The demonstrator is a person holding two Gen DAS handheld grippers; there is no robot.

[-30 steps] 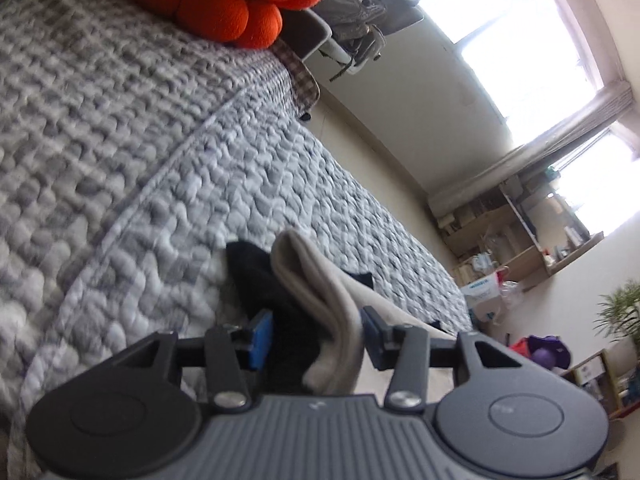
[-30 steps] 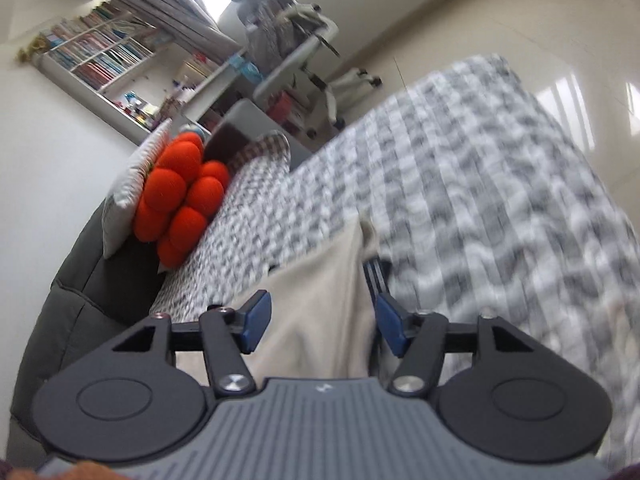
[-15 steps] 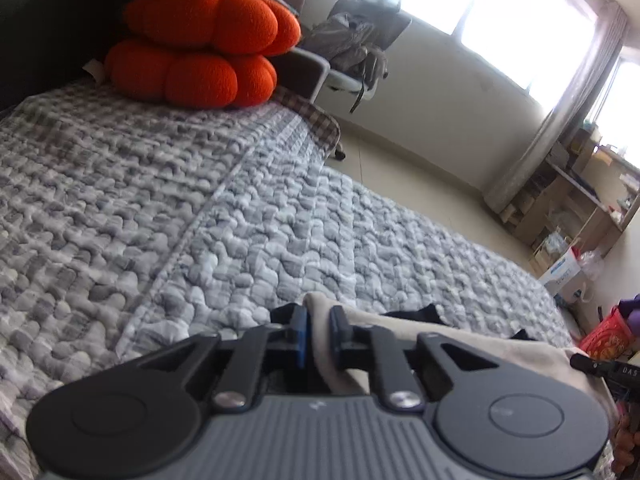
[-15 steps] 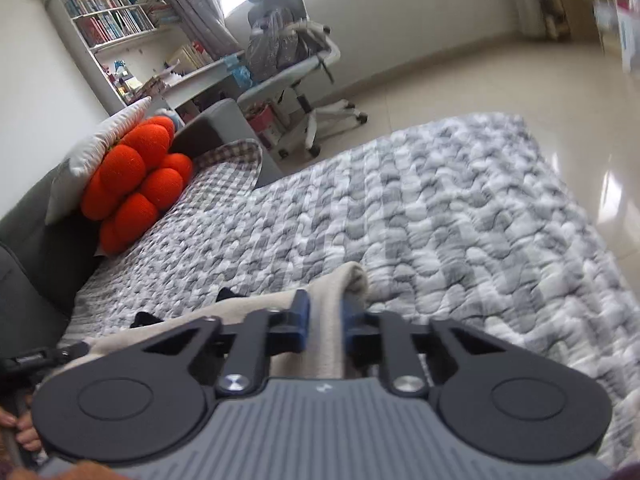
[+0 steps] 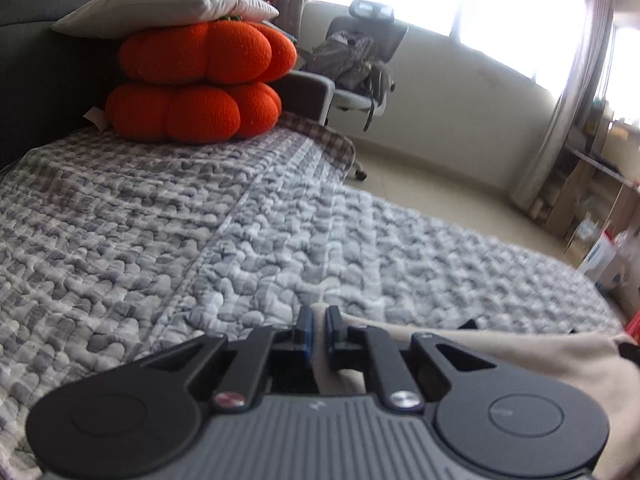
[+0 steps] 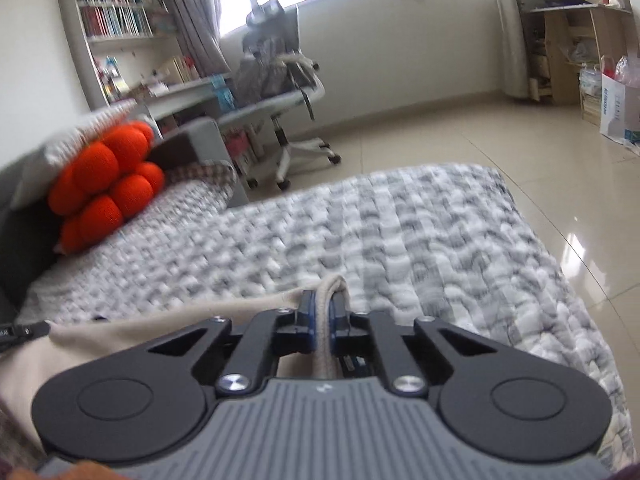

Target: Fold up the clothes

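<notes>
1. We are holding a beige garment (image 6: 132,340) by one edge, low over the near end of a bed; it is stretching sideways between our two claws, its long axis running from one to the other, with a dark lining or second piece peeking out along its top in the left wrist view.

2. Our left gripper (image 5: 318,330) is pinching the fabric's corner, jaws nearly closed with the cloth between the blue pads; the garment is trailing off to the right of that claw.

3. Our right gripper (image 6: 325,320) is clamping a rolled hem at the opposite corner, jaws drawn tight on it; here the cloth is running off to the left.

4. We are judging that both hands are equally committed, neither being nearer than the other, and that the coming move, carrying this edge forward to lay or fold it, is turning on keeping the span taut and level.

5. Ahead, the grey quilted bedspread (image 5: 280,240) is lying bare, offering open room for the cloth.

6. Farther up the bed, two orange pumpkin cushions (image 5: 200,84) are sitting stacked under a pale pillow (image 5: 168,4), well apart from our grip.

7. An office chair (image 6: 288,92) is standing on the tiled floor beyond, well out of the way.
</notes>
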